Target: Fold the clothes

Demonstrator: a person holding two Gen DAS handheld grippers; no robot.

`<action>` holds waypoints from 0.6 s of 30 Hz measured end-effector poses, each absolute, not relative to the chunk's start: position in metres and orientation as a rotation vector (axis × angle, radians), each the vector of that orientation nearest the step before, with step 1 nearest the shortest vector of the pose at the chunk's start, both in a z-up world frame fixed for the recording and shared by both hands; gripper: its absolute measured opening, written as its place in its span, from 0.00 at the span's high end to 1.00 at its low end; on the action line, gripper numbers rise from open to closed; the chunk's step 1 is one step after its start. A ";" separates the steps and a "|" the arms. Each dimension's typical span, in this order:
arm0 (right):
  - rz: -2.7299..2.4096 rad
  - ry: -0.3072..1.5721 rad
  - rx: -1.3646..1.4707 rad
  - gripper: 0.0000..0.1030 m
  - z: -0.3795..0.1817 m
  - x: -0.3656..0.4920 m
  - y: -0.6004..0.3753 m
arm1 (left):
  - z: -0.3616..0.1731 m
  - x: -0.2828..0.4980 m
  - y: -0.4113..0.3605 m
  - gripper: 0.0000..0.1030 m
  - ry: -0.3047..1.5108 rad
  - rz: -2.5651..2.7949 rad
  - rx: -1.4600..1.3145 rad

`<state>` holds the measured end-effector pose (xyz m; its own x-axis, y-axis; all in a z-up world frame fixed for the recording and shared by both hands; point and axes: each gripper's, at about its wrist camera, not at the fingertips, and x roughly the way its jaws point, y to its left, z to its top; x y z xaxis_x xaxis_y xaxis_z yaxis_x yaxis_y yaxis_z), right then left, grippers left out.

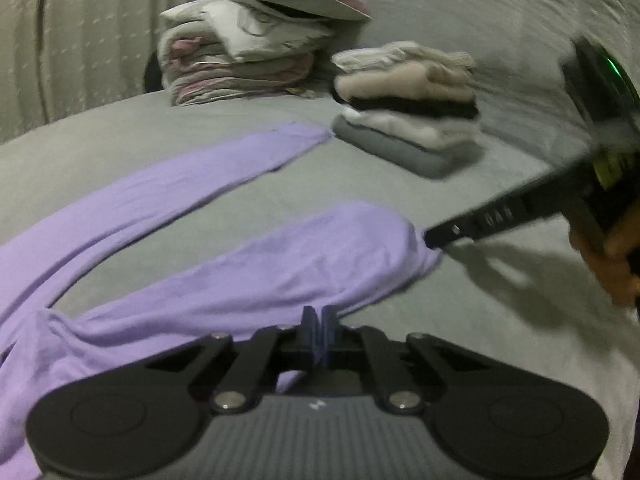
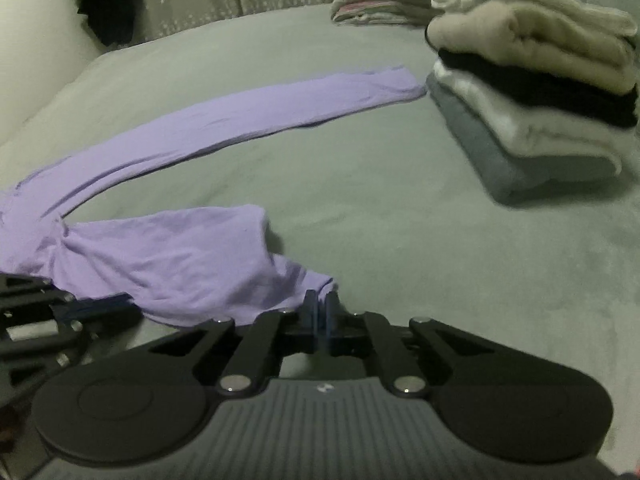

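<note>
Here, lavender leggings (image 1: 168, 200) lie spread on the grey bed (image 1: 460, 320), near leg bunched. Left tool (image 1: 320, 326) pressed together, pinching that leg's lower edge; right tool (image 2: 320, 312) likewise pinching its cuff end. Judgement: lift both pinches together, keep fabric taut, carry across onto far leg, aligning edges. Stay short of the folded stack (image 2: 540, 92).

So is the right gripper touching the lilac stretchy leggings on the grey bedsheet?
Touching: the right wrist view shows the right gripper shut on the leggings' hem.
</note>
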<state>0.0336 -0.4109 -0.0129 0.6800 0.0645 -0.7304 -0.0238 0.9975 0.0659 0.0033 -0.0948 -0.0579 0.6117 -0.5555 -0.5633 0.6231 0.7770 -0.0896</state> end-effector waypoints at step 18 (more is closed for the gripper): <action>-0.047 0.585 -0.068 0.99 0.017 -0.007 -0.423 | -0.032 -0.007 -0.069 0.98 0.639 -0.841 -0.030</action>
